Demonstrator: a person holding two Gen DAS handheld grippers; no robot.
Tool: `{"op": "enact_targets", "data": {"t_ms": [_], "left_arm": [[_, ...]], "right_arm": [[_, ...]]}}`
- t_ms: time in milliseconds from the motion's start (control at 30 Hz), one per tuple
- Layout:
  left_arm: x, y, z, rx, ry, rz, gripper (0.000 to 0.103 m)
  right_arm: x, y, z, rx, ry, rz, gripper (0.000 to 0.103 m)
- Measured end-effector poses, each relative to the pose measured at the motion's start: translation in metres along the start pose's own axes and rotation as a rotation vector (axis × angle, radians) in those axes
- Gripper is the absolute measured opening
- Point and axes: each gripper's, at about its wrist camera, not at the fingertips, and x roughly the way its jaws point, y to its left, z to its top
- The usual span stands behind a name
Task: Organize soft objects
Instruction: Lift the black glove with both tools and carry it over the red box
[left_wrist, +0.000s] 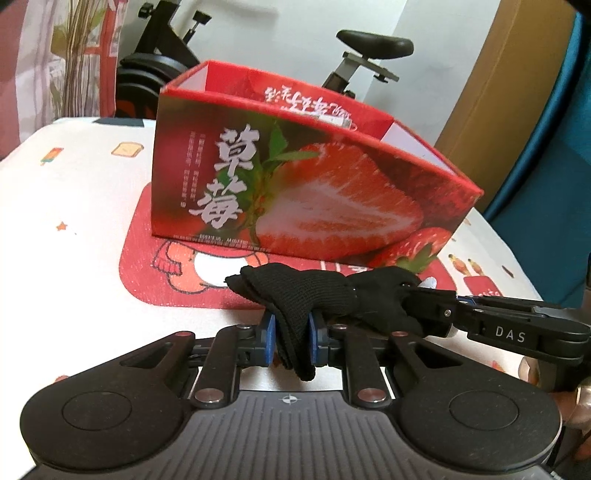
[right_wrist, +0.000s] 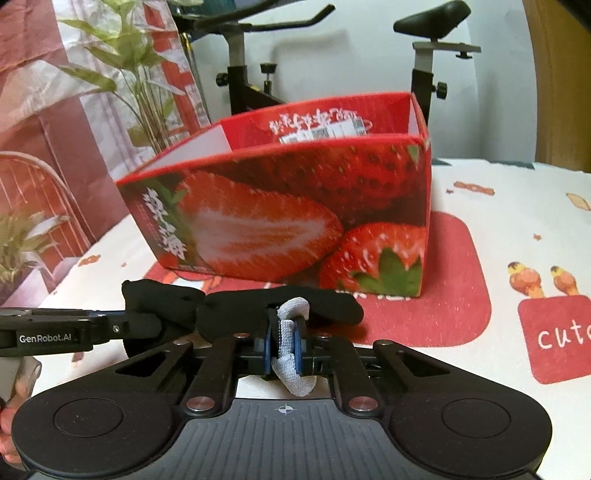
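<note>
Now | strawberry box (left_wrist: 295, 184) just behind black glove (left_wrist: 314, 295) | exercise bike (right_wrist: 424, 55) beyond

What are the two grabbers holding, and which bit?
Both hold one black glove: the left gripper pinches its black knit end, the right gripper its grey-white tip.

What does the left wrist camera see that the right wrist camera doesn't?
Only the left wrist view shows the big white characters on the strawberry box clearly, and a toast picture on the tablecloth. Only the right wrist view shows the green plant, the word "cute" and the glove's grey cuff. Both show the box, the exercise bike, and the black glove held between the left gripper and right gripper, each with jaws shut on it.
</note>
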Motion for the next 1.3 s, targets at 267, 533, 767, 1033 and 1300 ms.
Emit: {"op": "enact_targets", "data": {"t_ms": [267,533,767,1033,1300], "left_arm": [[-0.033,-0.009,0.0,0.017,-0.069,0.001,0.018],[-0.084,-0.029,0.013,0.076,-0.204,0.001,0.018],[-0.111,-0.042,0.045,0.112,-0.299,-0.023,0.018],[-0.073,-0.043,0.109,0.175,-0.218,-0.042,0.018],[0.004,-0.024,0.153,0.123,-0.012,0.01,0.018]], "right_arm": [[-0.031,0.015,0.007,-0.019,-0.072,0.016,0.01],[-0.08,0.033,0.03,-0.057,-0.202,0.04,0.01],[-0.105,0.042,0.071,-0.09,-0.267,0.06,0.01],[-0.06,0.035,0.131,-0.123,-0.218,0.012,0.01],[0.021,0.017,0.161,-0.08,-0.052,-0.018,0.01]]}}
